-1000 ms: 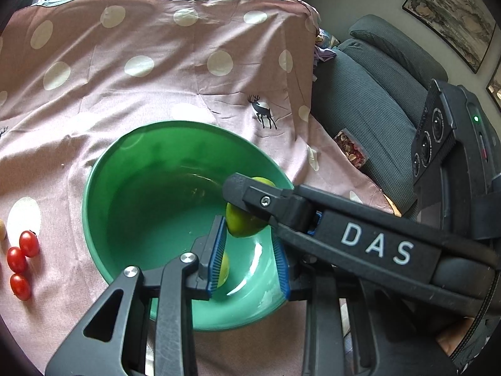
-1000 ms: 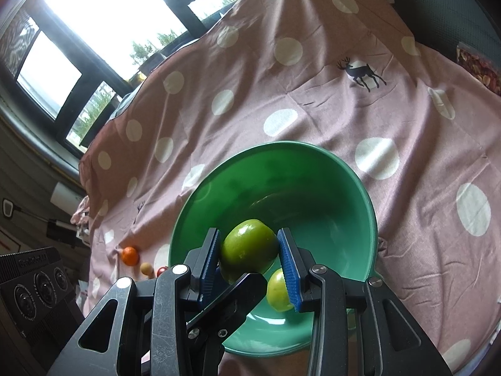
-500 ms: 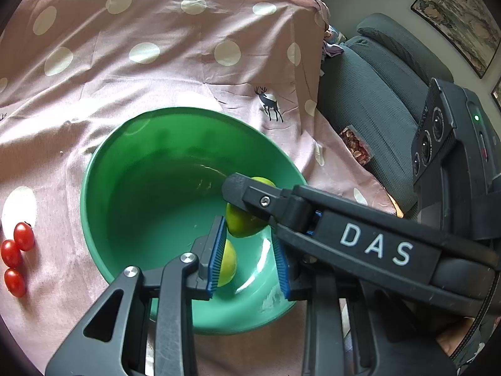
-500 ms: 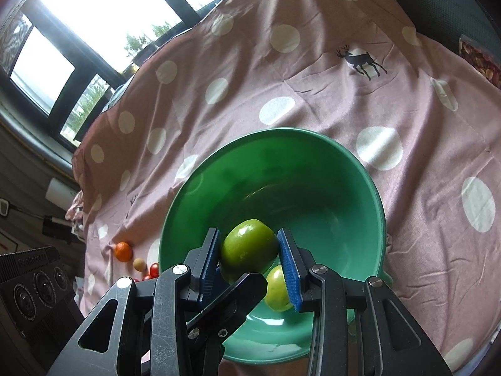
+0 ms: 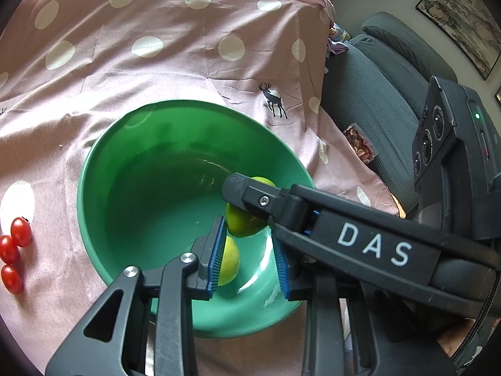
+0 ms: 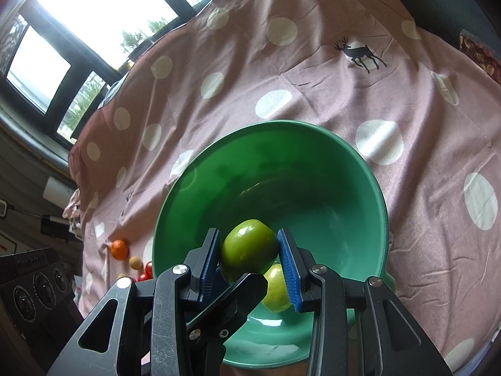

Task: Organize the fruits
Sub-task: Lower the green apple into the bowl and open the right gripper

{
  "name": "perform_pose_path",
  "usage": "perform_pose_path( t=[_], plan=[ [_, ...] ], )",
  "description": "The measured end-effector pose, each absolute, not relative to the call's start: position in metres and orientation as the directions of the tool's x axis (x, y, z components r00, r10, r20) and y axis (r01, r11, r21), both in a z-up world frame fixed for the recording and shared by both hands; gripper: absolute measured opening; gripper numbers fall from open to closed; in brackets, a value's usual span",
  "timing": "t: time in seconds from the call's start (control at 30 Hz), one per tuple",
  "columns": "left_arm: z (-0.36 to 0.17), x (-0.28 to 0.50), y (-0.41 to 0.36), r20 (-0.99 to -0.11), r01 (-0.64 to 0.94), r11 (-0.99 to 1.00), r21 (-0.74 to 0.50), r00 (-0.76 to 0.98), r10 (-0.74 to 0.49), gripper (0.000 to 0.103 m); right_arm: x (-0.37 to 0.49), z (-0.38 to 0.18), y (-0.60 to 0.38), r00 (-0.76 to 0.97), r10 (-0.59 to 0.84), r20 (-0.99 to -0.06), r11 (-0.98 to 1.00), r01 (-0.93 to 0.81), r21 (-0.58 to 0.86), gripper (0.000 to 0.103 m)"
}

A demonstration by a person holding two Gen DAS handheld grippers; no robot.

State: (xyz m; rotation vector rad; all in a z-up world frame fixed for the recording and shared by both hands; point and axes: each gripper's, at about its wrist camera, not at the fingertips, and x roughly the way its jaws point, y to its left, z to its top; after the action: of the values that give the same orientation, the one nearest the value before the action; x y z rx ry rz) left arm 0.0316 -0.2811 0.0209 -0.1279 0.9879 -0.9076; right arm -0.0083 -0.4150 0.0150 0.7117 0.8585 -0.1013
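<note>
While your right tongs (image 6: 248, 252) grip one green fruit (image 6: 247, 250) over the green bowl (image 5: 131, 138), where another (image 5: 230, 260) already lies, your left tongs (image 5: 249, 258) hang narrow and empty, and cherry tomatoes (image 5: 14, 250) wait at the surface's left edge.

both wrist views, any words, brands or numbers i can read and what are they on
"DAS": white letters on the black arm of the right gripper, seen in the left wrist view.
Embossed word on the black camera housing at lower left of the right wrist view: too blurred to read.
</note>
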Motion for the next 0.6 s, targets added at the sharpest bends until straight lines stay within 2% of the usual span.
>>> perform_pose_path(
  t=[0.6],
  plan=[
    [0.0182, 0.0327, -0.2841, -0.681, 0.597, 0.65, -0.471, 0.223, -0.698, 0.029, -0.0067, 0.0114, -0.4148, 0.651, 0.195, -0.734, 0.762, 0.37, 0.531, 0.04]
  ],
)
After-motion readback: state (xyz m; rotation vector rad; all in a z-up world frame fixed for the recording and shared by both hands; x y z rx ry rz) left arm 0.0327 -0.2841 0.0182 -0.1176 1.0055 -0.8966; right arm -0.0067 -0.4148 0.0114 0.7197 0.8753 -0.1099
